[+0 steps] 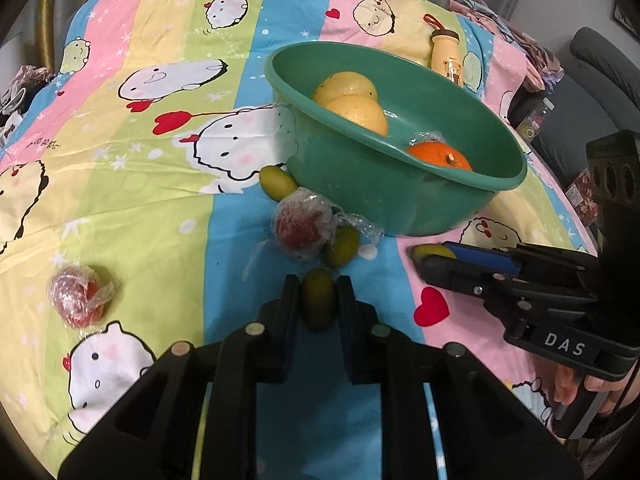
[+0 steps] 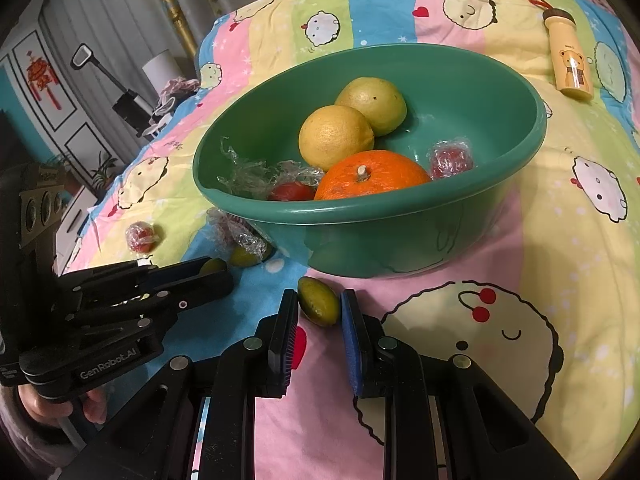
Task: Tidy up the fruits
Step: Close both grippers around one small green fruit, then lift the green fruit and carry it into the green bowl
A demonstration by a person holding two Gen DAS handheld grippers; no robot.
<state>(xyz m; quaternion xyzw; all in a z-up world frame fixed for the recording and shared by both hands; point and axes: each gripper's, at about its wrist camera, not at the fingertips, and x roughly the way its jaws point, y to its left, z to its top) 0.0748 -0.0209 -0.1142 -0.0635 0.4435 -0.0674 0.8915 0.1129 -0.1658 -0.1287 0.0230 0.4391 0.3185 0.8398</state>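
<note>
Left wrist view: the left tool [image 1: 318, 296] is clamped across a small green fruit [image 1: 318, 304] on the bed [image 1: 160, 200], at 6 o'clock from the green basin [image 1: 400, 184]. It looks light, firm and smooth, best held across its middle. A wrapped red fruit [image 1: 300, 230] lies just ahead.

Right wrist view: the right tool [image 2: 319, 308] pinches another green fruit [image 2: 320, 306] at the basin's [image 2: 360, 216] 6 o'clock; the rim must be cleared.

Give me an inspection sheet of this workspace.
Surface: cartoon-print bedsheet, wrinkled.
Job's things: green basin holds two yellow citrus fruits, an orange and wrapped red fruits; more wrapped red fruits and small green fruits lie outside.
Clutter: bear-print bottle.
Grippers: left gripper and right gripper each shut on a small green fruit.
Cables: nothing seen.
Surroundings: curtains, chair.
</note>
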